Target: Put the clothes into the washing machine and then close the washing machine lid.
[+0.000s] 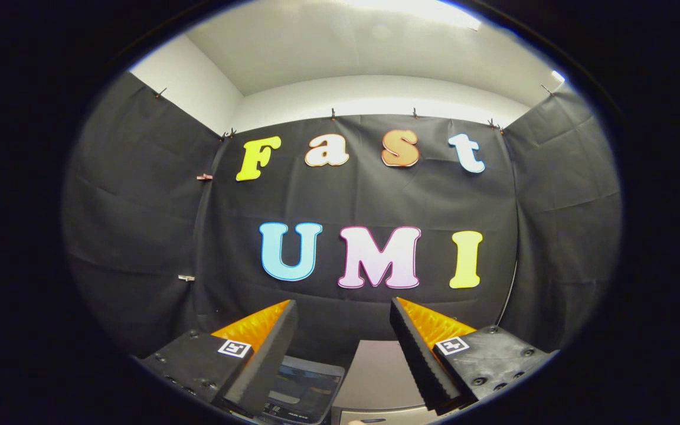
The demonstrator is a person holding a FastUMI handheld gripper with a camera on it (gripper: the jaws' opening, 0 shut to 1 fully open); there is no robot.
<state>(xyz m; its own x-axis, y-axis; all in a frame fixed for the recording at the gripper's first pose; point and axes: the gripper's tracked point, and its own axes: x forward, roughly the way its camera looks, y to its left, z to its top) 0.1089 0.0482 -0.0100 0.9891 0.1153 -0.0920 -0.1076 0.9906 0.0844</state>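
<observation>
Above the washing machine [378, 378] my gripper [343, 307] hung with fingers apart, holding nothing; loading or closing, I couldn't judge.

matt, creased cloth wall [139, 236]; glossy, smooth washing machine lid [301, 389]; tongs [343, 310] parted, fingers ridged.

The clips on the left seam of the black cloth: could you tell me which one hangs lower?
The pale clip, lower on the seam; the reddish clip is pinned well above it. The gripper has its jaws open, holding nothing.
</observation>
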